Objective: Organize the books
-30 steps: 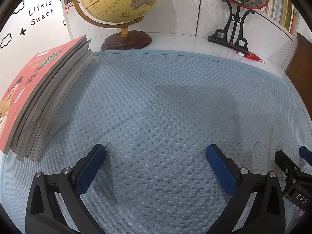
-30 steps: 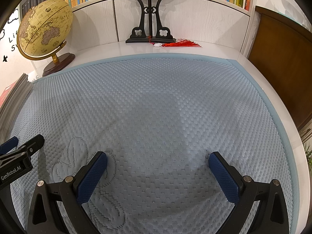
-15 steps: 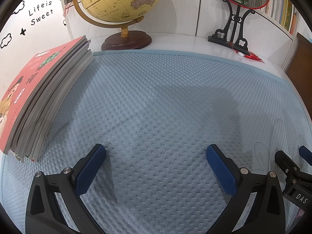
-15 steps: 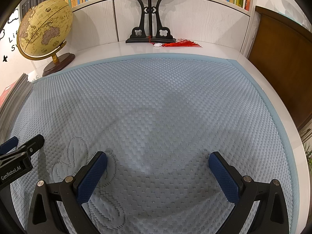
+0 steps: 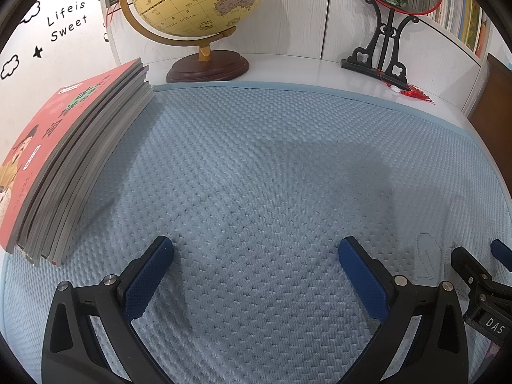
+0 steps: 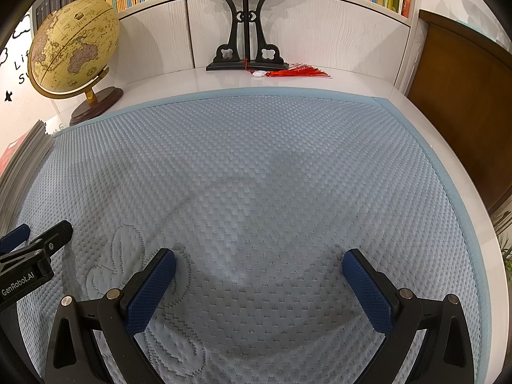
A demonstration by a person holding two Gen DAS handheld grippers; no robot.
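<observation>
Hovering over the pale blue quilted mat (image 5: 256, 166), the left gripper (image 5: 256, 267) has its jaws spread and empty; the stack of thin red-covered books (image 5: 73, 156) lies at the mat's left edge, near the yellow globe (image 5: 195, 0). From the right wrist, the right gripper (image 6: 259, 270) likewise holds spread, empty jaws above the mat, the stack at far left.

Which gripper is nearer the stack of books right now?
Left. The left gripper has the stack of books just off its left side; the right gripper sits farther right, the left gripper between.
</observation>
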